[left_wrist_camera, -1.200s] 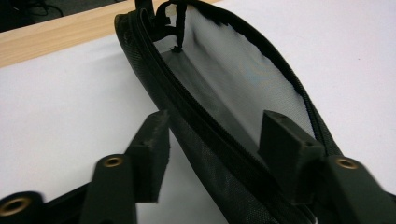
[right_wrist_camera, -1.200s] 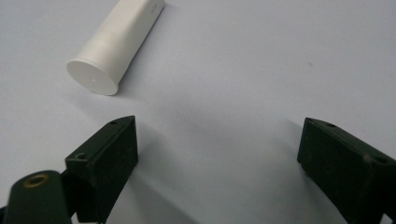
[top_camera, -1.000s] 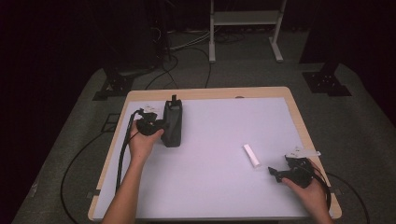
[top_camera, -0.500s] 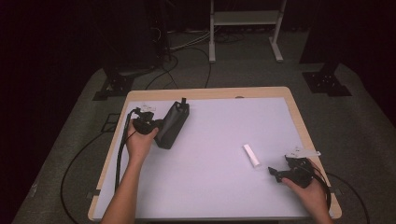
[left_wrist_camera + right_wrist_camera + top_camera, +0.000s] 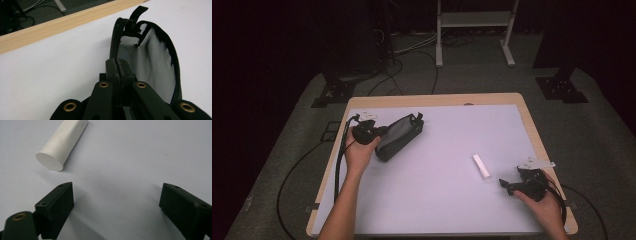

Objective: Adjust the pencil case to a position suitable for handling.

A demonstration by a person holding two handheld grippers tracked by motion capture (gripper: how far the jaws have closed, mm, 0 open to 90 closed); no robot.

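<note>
Since a second ago my left gripper (image 5: 117, 68) has tipped the black mesh pouch (image 5: 399, 136) over near the surface's (image 5: 452, 200) far-left corner, fingers clamped on its zipper edge, contents unseen; right gripper (image 5: 116, 205) fingers wide beside a white tube (image 5: 63, 143).

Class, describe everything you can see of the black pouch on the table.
The pouch is a long black zippered case with grey mesh sides and a strap loop at its far end. It looks like soft fabric. Its zipper gapes at the far end. It lies aslant on the white table near the far left corner. The left gripper is shut on its near edge along the zipper.
</note>
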